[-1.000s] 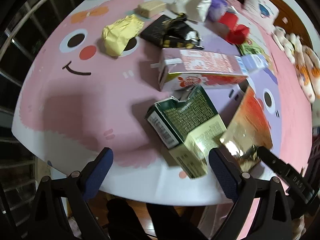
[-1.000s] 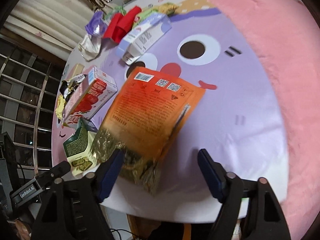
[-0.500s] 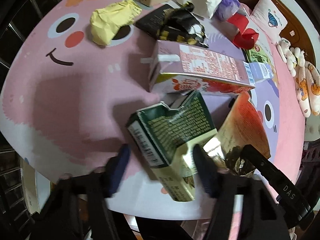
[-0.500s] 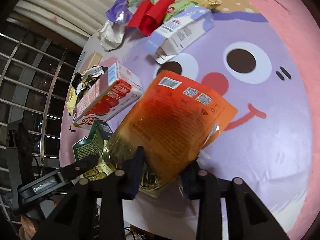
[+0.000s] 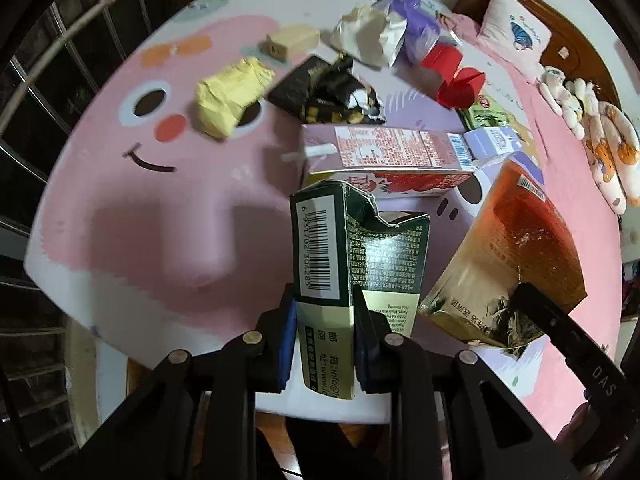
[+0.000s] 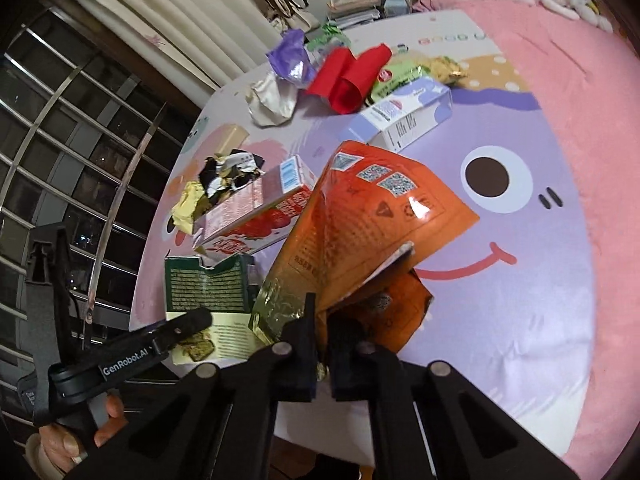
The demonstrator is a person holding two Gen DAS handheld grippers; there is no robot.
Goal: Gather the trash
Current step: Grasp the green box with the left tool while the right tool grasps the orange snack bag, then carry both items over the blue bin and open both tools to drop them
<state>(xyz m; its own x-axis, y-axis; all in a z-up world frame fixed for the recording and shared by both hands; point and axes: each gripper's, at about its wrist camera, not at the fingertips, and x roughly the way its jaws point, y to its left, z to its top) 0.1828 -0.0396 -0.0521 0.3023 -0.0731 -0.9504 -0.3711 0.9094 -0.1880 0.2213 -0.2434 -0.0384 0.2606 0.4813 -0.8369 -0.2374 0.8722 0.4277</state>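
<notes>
Cartoon tablecloth (image 5: 168, 216); barcode (image 5: 316, 246) left-view only

Matt printed cardboard on the green carton (image 5: 362, 256), torn ragged at its top edge, pinched between blue rubbery-looking pads on the left claw (image 5: 325, 340), whose arms are matt black plastic with bright metal rivets. The orange pouch (image 6: 372, 224) is glossy film, catching glare, with a shiny gold foil bottom, gripped in the right claw (image 6: 322, 354), also matt black plastic. The pink strawberry carton (image 5: 384, 160) looks like smooth coated card. Crumpled yellow wrapper (image 5: 228, 96), creased and dull. Silvery wrapper (image 6: 272, 100), crinkled and shiny. The surface (image 5: 132, 216) wears a soft, matt printed cloth. Metal window bars (image 6: 100, 128) gleam.
</notes>
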